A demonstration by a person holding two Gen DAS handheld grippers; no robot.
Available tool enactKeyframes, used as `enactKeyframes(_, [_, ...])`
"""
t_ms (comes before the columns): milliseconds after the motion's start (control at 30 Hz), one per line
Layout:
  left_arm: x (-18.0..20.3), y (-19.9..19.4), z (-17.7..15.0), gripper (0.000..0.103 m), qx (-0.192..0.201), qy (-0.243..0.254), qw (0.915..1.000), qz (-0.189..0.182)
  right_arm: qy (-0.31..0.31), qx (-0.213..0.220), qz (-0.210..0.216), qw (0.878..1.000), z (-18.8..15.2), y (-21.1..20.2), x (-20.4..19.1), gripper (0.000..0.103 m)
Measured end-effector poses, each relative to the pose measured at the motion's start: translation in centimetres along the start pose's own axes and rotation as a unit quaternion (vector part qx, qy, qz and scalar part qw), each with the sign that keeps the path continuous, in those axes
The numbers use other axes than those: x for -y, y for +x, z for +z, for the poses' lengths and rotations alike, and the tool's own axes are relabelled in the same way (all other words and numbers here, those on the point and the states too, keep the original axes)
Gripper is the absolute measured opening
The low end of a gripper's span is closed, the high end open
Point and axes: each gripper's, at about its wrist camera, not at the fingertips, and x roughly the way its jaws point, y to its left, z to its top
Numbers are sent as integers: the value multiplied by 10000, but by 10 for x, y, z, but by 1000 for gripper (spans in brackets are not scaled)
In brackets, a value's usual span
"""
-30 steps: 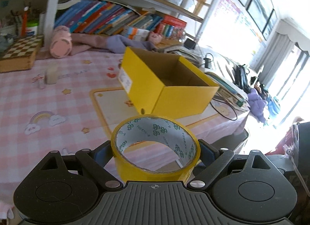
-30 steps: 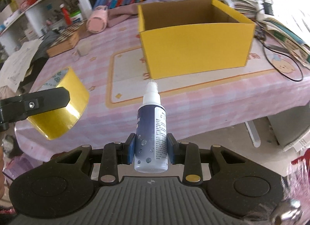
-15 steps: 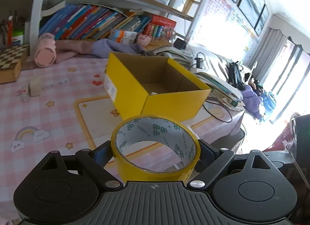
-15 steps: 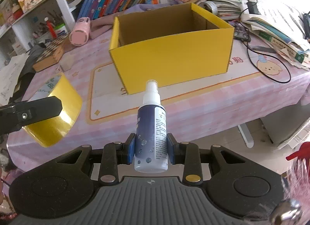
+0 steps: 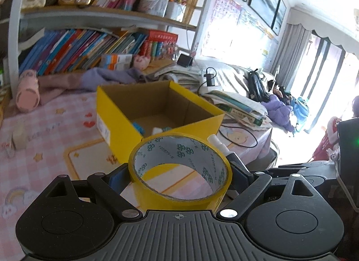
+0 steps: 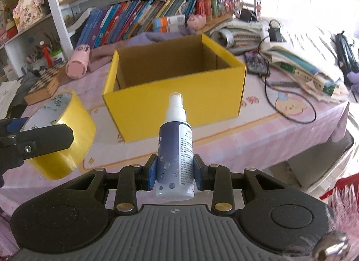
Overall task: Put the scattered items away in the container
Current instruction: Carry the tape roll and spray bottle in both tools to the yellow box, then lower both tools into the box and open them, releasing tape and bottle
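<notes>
both claws have closed in on the box (image 6: pixel 172 103) since before. left claw (image 5: pixel 179 171) grips the tape (image 5: pixel 179 184), right claw (image 6: pixel 175 171) the bottle (image 6: pixel 175 160), both near of it. small items inside; neither load dropped yet.

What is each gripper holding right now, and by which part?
The left gripper holds the yellow tape roll, fingers across its outer wall. The right gripper holds the spray bottle by its lower body, nozzle pointing away.
</notes>
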Motion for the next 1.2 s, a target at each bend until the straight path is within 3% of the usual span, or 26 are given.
enactKeyframes(333, [1, 17, 29, 92, 280, 183, 9993, 164, -157, 664, -2, 9977, 40, 5, 12, 30])
enactKeyframes(567, [-2, 42, 56, 92, 536, 308, 9971, 453, -417, 869, 201, 9951, 85, 31, 24, 31])
enactKeyframes(900, [-5, 88, 78, 92, 484, 390, 9937, 936, -779, 674, 609, 9928, 132, 82, 39, 31])
enactKeyframes(1200, [-9, 128, 88, 92, 208, 482, 9881, 1446, -1107, -130, 1022, 9885, 152, 142, 47, 31])
